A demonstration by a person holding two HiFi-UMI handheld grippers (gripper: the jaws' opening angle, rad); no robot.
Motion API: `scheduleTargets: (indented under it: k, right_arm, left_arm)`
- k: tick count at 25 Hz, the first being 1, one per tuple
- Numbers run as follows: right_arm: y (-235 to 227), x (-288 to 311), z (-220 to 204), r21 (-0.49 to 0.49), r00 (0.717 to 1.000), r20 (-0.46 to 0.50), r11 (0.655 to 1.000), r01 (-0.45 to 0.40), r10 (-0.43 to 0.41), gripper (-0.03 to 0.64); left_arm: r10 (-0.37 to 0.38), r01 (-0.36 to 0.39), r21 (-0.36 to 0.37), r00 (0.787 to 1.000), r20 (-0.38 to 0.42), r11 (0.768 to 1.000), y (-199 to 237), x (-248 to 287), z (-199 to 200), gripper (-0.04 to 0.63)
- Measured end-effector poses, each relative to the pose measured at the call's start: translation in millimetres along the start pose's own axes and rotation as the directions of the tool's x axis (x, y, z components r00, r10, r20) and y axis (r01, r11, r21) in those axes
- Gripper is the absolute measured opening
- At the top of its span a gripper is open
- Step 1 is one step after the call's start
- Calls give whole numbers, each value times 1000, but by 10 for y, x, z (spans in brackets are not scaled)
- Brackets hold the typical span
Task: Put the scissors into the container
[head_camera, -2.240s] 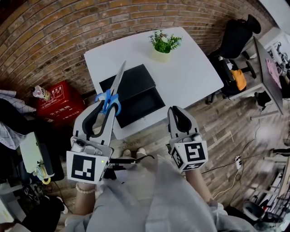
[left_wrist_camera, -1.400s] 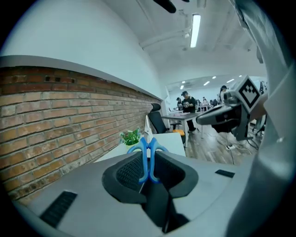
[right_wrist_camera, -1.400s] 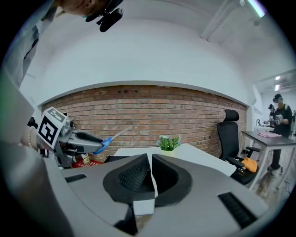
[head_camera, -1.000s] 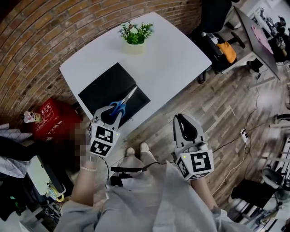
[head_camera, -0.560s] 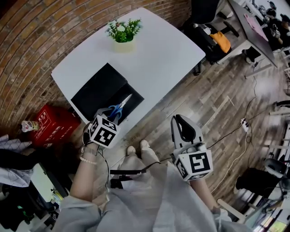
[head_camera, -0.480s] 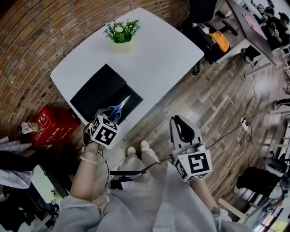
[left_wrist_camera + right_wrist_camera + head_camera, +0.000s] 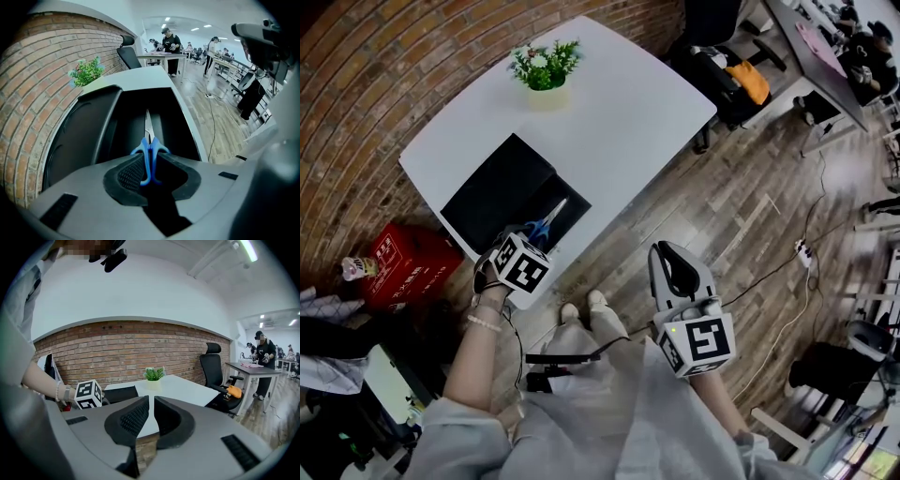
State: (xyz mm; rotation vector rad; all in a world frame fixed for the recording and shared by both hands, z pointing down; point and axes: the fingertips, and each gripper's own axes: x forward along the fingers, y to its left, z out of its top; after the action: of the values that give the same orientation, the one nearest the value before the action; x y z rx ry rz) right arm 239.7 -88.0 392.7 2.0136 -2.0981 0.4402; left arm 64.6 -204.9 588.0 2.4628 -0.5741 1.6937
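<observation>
Two seconds after being held high above the desk [image 7: 628, 112], the scissors [image 7: 546, 223] are now lowered into the black container [image 7: 487, 192] at the desk's near corner, left of centre in the head view. The left gripper [image 7: 521, 242] has dropped with them, and its fingers [image 7: 129, 171] remain clamped on the blue handles, so letting go looks like the only step left. The scissors are closed, slim steel blades together and pointing away, handle loops pinched on edge. The right gripper [image 7: 675, 272] hangs off the desk at lower centre, fingers drawn nearly together around nothing.
</observation>
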Motion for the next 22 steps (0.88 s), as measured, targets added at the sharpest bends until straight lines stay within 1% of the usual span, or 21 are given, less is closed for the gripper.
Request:
scheduleTargets:
  k: [3,6,8,11,13,15,17,19,22]
  right_arm:
    - [25,5,10,-3,1000,0,1000,-5,5,60]
    - [77,23,53,-18,1000,7,1000,-23,23,60]
    - [131,39,90,-29,999,14,999,-38,38,60]
    - [258,92,167,-44,997,28,997,-66,67,60]
    - [352,156,244,-64,995,38,994,-94,97,60]
    - [443,218,324,-83,992,46,990,-115,119,60]
    - [543,273,396,-100,989,53,986,-134,139,60]
    - [655,313,468,-116,984,64,981,-157,165,60]
    - [824,346,572,-154,975,81,969,-195,209,60]
  left_arm:
    - [16,-16,-4,1000,19,1000,17,-24,19,101]
    - [51,-48,-35,996,79,998,78,-147,78,100]
    - [98,-91,-52,985,141,994,144,-294,122,93]
    - [179,-162,-91,956,231,983,260,-587,142,68]
    - [231,-200,-134,929,288,971,346,-811,164,50]
    - [268,-213,-187,896,354,959,411,-1049,207,39]
    - [295,-204,-245,851,434,948,448,-1313,250,33]
    - [328,-205,-287,804,496,936,476,-1584,259,31]
    - [393,-247,-324,744,540,913,511,-1959,227,29]
